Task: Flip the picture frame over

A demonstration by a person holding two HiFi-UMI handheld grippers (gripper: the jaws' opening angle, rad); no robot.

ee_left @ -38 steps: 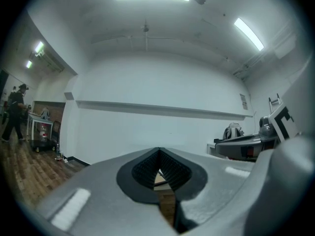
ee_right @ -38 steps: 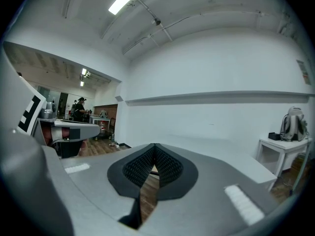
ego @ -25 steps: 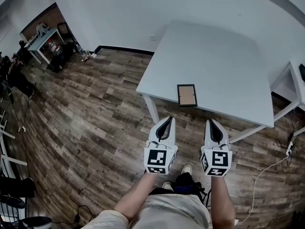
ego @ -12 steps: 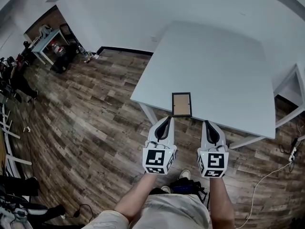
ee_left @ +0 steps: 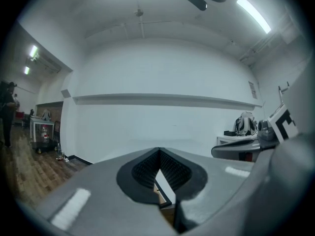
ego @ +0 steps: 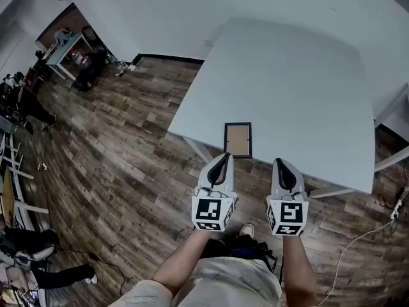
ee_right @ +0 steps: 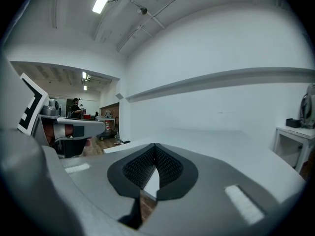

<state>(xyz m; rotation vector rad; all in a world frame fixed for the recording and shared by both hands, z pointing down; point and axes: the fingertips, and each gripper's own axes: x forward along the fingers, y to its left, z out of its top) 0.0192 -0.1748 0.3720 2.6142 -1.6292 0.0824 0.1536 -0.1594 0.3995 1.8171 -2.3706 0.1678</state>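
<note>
A small dark-edged picture frame (ego: 238,139) with a tan panel facing up lies flat on the white table (ego: 294,82), close to its near edge. My left gripper (ego: 223,157) is held over the floor just short of that edge, its tip pointing at the frame, jaws shut and empty. My right gripper (ego: 280,162) is level with it to the right, also shut on nothing. In the left gripper view a sliver of the frame (ee_left: 163,192) shows below the closed tips (ee_left: 159,150). The right gripper view shows the table edge (ee_right: 151,181) under the closed tips (ee_right: 155,144).
Wood floor lies under both grippers. The table's legs (ego: 199,149) stand just left of the left gripper. A second white table (ego: 395,107) is at the right, with a cable and power strip (ego: 400,203) on the floor. People and furniture (ego: 61,47) are far left.
The table and frame have drawn nearer to the grippers and slid a little left in the view. Both grippers stay shut and side by side.
</note>
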